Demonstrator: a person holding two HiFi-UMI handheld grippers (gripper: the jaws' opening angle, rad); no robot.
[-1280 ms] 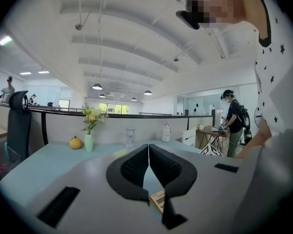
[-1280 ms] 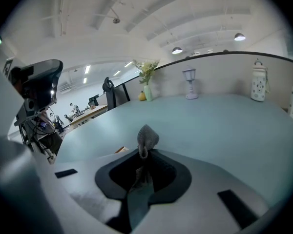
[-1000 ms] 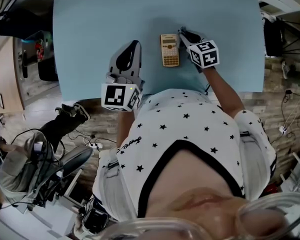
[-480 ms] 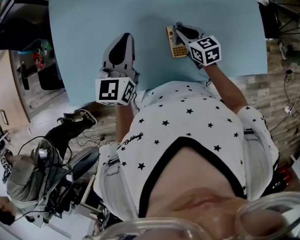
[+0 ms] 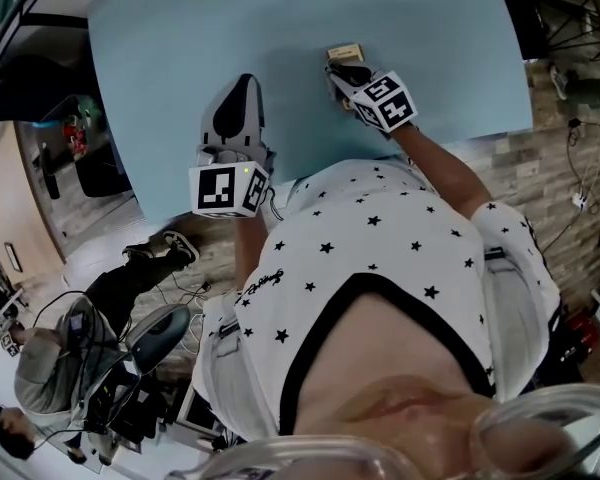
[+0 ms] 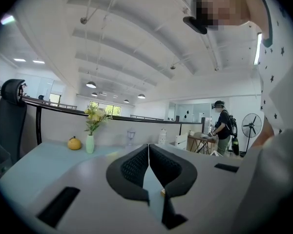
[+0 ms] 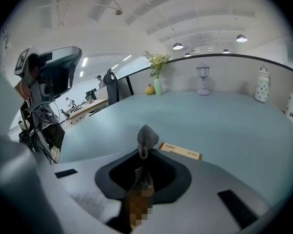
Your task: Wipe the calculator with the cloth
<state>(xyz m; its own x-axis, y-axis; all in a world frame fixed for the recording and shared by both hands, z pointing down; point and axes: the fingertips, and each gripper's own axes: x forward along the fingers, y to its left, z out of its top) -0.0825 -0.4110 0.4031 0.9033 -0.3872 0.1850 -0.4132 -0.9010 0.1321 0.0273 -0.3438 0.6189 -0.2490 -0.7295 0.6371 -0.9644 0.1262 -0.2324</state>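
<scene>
Pale blue worktop [image 5: 160, 88] fills the upper part of the head view, with an open office behind it: a low partition carries a vase [image 7: 157, 86] of flowers, a small lantern [image 7: 202, 80] and a white jar [image 7: 262, 85], and a yellow gourd [image 6: 74, 143] sits next to the vase. The calculator [image 5: 345, 52] lies flat on the worktop toward its far side, right of centre. The right gripper [image 5: 342, 71] is just in front of it, its 2 fingers [image 7: 117, 172] clamped on a grey cloth [image 7: 146, 136] whose bunched end sticks up past the tips. In the right gripper view the calculator [image 7: 180, 151] shows as a thin tan slab just beyond the cloth; whether the cloth touches it cannot be told. The left gripper [image 5: 243, 93] sits to the left, well apart from the calculator, above bare worktop. Its fingers [image 6: 132, 167] are together, meeting at the tips, with nothing between them. A person [image 6: 219, 126] stands at a table far behind, next to a fan [image 6: 252, 126].
</scene>
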